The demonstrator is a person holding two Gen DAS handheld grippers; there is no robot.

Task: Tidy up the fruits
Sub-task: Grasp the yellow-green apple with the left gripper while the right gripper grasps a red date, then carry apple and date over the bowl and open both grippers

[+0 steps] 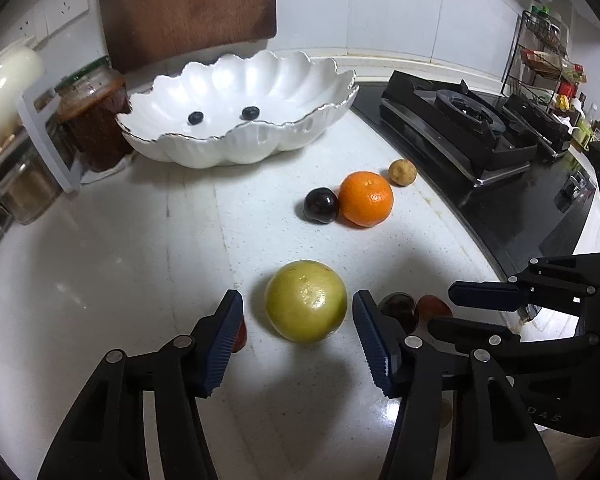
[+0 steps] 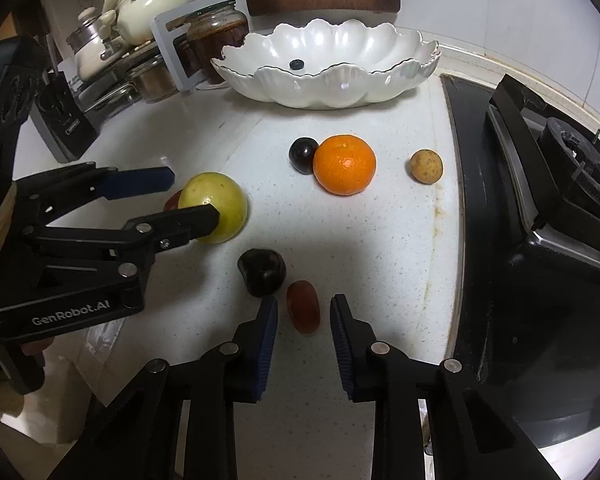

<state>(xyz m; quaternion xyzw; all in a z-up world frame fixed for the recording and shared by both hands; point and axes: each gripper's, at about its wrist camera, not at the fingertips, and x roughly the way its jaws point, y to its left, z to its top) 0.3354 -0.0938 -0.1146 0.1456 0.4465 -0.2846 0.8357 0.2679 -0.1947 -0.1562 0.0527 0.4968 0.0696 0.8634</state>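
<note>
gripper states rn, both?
Left gripper: open, jaws either side of the round yellow-green fruit, not gripping.
Right gripper: open, small oblong red fruit between its jaws, not gripped.

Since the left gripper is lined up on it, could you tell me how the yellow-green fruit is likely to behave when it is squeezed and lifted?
The yellow-green fruit is round and sits on a flat countertop, so a nudge would probably roll it. Its skin shines, so it may slip between the left gripper pads. It is the largest fruit here, likely the heaviest, and nearly fills the open jaws.
</note>
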